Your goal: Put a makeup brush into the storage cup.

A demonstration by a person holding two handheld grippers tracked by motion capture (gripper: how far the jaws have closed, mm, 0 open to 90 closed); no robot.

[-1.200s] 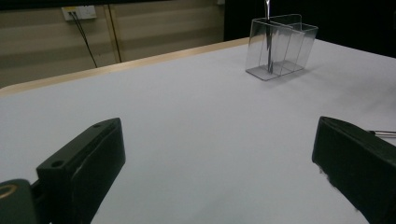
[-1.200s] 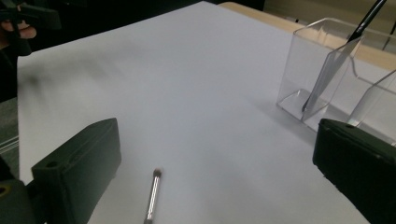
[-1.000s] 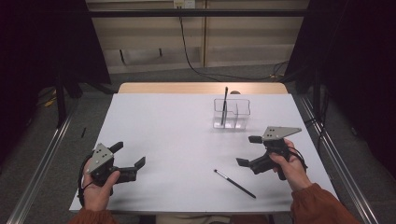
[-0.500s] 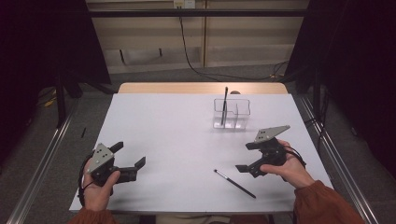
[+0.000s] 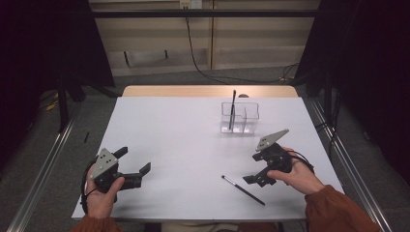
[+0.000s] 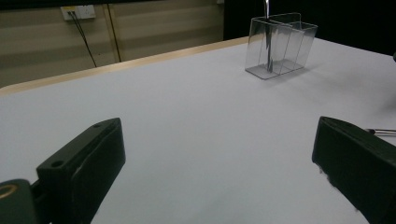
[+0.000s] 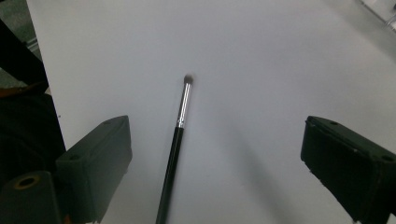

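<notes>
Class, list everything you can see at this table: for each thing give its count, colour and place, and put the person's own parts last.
Table: one, white top with a wooden far edge, centre of the high view.
Brush on the table: one, black handle with a silver ferrule, lying flat near the right tool.
Clear holder: one, transparent with compartments, far right part of the table.
Brush in the holder: one, dark, standing upright in the left compartment.
Left tool: one, black with a grey plate, near left, jaws open.
Right tool: one, black with a grey plate, near right, jaws open beside the lying brush.
Sleeves: two, rust orange, bottom edge.
</notes>
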